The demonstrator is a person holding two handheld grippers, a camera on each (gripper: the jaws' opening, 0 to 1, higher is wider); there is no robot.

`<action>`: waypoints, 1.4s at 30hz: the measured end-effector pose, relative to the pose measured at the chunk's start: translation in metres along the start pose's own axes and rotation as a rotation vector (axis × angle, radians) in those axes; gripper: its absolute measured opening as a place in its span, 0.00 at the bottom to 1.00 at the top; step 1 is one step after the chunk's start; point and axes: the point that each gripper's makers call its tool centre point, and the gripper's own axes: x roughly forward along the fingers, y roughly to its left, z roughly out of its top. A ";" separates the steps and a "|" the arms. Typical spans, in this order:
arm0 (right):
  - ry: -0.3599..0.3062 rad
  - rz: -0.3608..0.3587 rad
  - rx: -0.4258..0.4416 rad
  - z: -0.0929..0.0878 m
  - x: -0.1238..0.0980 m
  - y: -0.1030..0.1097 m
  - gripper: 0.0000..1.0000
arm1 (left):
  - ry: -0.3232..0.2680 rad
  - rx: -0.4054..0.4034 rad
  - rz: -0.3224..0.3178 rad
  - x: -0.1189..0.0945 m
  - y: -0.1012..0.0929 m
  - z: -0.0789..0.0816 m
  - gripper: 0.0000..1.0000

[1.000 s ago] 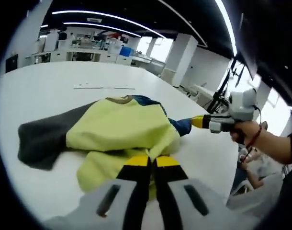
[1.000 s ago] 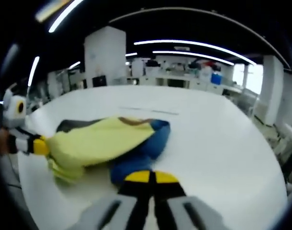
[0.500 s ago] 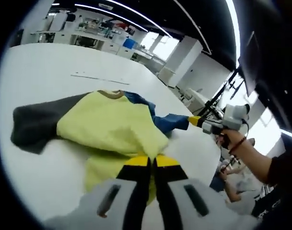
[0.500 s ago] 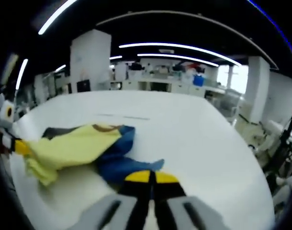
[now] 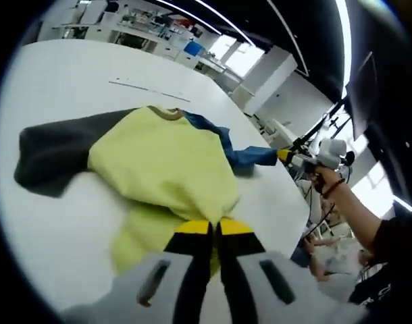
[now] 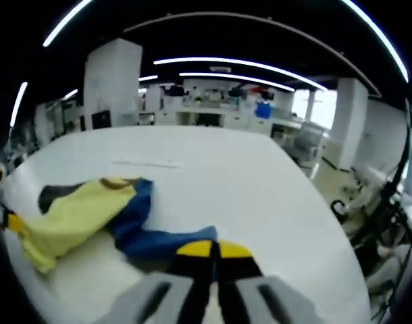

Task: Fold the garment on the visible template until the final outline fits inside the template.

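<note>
The garment lies on the white table (image 5: pixel 64 67): a yellow body (image 5: pixel 165 169), a dark grey sleeve (image 5: pixel 54 152) spread to the left and a blue sleeve (image 5: pixel 250 156) drawn out to the right. My left gripper (image 5: pixel 214 228) is shut on the yellow hem. In the left gripper view a person's hand holds my right gripper (image 5: pixel 294 159) at the blue sleeve's tip. In the right gripper view my right gripper (image 6: pixel 213 250) is shut on the blue sleeve (image 6: pixel 159 241), the yellow body (image 6: pixel 71 216) lies to the left, and the left gripper's yellow tip (image 6: pixel 11 221) shows at the edge.
Thin pale marks (image 5: pixel 148 88) lie on the table beyond the collar, also seen as marks (image 6: pixel 142 163) in the right gripper view. The table edge (image 5: pixel 287 216) runs close by the right hand. Desks and shelves stand far behind.
My right gripper has drawn the blue sleeve outward, away from the yellow body, so it now lies stretched. The yellow body has spread flatter. Both cameras have shifted.
</note>
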 end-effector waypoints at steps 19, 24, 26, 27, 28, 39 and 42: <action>0.079 -0.135 0.034 -0.032 -0.002 -0.056 0.00 | 0.004 -0.032 0.114 -0.002 0.045 -0.013 0.00; 0.108 -0.146 0.048 -0.043 -0.003 -0.064 0.00 | 0.008 -0.010 0.150 0.000 0.055 -0.016 0.00; 0.121 -0.147 0.055 -0.049 -0.003 -0.064 0.00 | 0.010 -0.008 0.165 0.001 0.060 -0.018 0.00; 0.124 -0.148 0.056 -0.051 -0.003 -0.064 0.00 | 0.006 -0.003 0.175 0.000 0.062 -0.018 0.00; 0.127 -0.149 0.057 -0.052 -0.003 -0.064 0.00 | 0.002 0.002 0.185 0.000 0.065 -0.018 0.00; 0.183 -0.139 0.064 -0.075 -0.001 -0.061 0.00 | -0.018 0.074 0.227 -0.001 0.076 -0.016 0.00; 0.182 -0.123 0.068 -0.077 -0.003 -0.056 0.03 | -0.017 0.187 0.226 -0.002 0.077 -0.012 0.03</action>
